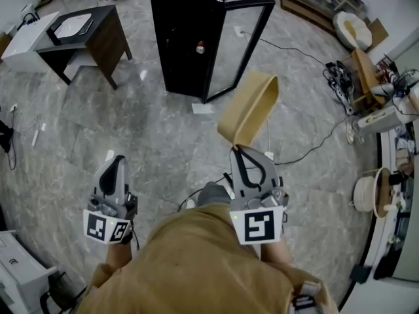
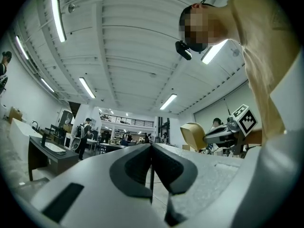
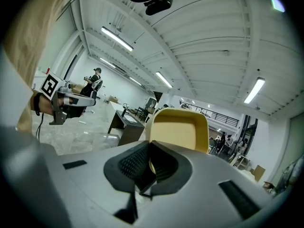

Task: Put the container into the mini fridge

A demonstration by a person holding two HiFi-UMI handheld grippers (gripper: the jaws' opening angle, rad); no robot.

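Observation:
A tan rectangular container (image 1: 250, 108) is held out in front of me by its near rim, with my right gripper (image 1: 238, 150) shut on it. In the right gripper view the container (image 3: 178, 129) stands on edge just past the closed jaws, its hollow facing the camera. The black mini fridge (image 1: 186, 34) stands on the floor ahead, its glass door (image 1: 241, 44) swung open to the right. My left gripper (image 1: 117, 164) hangs at the lower left with nothing in it; its jaws (image 2: 151, 167) meet along a thin line. The left gripper view also catches the container (image 2: 194, 135) off to the right.
A dark desk (image 1: 88, 34) with a white tray stands left of the fridge. Cables (image 1: 308, 139) run over the marble floor to the right, by a cluttered workbench (image 1: 393, 116). A sheet of paper (image 1: 202, 108) lies before the fridge. People stand far off in the hall.

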